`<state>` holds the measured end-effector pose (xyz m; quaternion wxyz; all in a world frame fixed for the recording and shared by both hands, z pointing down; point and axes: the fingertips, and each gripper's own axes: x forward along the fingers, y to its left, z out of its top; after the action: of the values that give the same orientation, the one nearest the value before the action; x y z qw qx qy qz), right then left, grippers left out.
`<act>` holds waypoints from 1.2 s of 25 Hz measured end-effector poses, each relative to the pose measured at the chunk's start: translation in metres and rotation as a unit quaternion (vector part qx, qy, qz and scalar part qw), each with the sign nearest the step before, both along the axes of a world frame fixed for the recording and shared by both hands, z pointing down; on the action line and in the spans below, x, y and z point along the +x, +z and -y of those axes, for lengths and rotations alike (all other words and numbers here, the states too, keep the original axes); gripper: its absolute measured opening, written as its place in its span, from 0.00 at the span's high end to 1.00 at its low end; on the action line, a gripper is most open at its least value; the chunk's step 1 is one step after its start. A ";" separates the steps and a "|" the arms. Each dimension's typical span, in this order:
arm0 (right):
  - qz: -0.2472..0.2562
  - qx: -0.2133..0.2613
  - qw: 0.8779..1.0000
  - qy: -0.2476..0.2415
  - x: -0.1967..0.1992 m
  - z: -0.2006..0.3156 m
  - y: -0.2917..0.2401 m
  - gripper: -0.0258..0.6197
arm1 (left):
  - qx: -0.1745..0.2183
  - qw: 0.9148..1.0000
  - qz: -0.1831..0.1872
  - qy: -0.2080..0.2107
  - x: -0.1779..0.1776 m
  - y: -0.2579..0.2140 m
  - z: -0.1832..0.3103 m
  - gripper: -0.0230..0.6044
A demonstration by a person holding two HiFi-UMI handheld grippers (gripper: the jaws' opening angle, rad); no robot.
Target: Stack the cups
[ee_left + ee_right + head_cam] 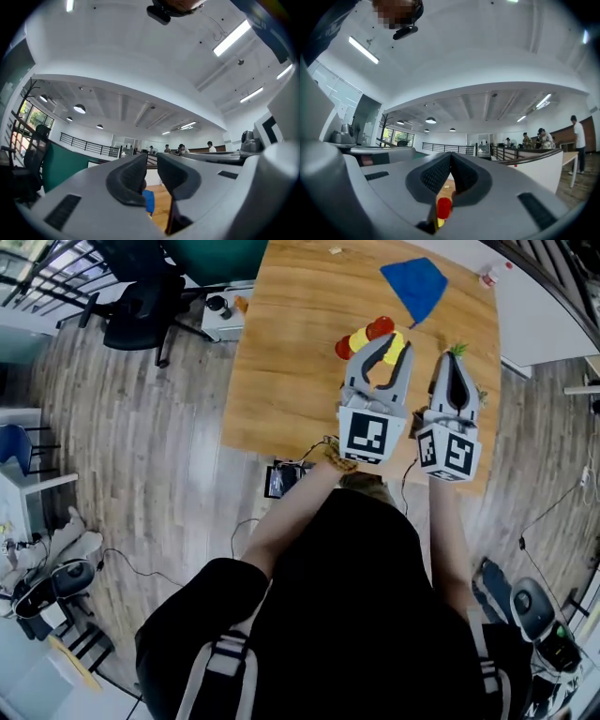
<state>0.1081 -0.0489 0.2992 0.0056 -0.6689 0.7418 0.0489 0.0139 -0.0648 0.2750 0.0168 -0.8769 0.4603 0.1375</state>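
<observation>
Ahead, red and yellow cups (361,338), blue cloth (415,287); left tongs (394,343) slightly apart, empty; right tongs (454,357) together.

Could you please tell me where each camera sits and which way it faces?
Head view: on the person's head, looking steeply down at the wooden table; forearms, torso, left gripper, right gripper show.
Left gripper view: on the left gripper, facing level across the office; its jaws slightly apart, empty.
Right gripper view: on the right gripper, facing level; its jaws together.
Shared: head and left gripper views show the blue cloth; head and right gripper views show the cups.
</observation>
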 end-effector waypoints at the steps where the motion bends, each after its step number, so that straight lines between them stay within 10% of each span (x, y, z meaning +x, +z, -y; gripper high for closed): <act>1: 0.002 -0.007 1.000 0.001 -0.005 -0.011 0.006 0.95 | -0.009 1.000 -0.003 0.000 -0.003 0.007 -0.011 0.84; 30: -0.055 -0.078 0.995 0.010 -0.087 -0.085 0.087 0.95 | -0.043 0.996 0.058 0.044 -0.075 0.078 -0.080 0.91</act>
<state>0.0207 0.0361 0.3858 -0.0878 -0.6712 0.7355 0.0281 -0.0616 0.0156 0.3529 -0.0008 -0.9027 0.4249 0.0671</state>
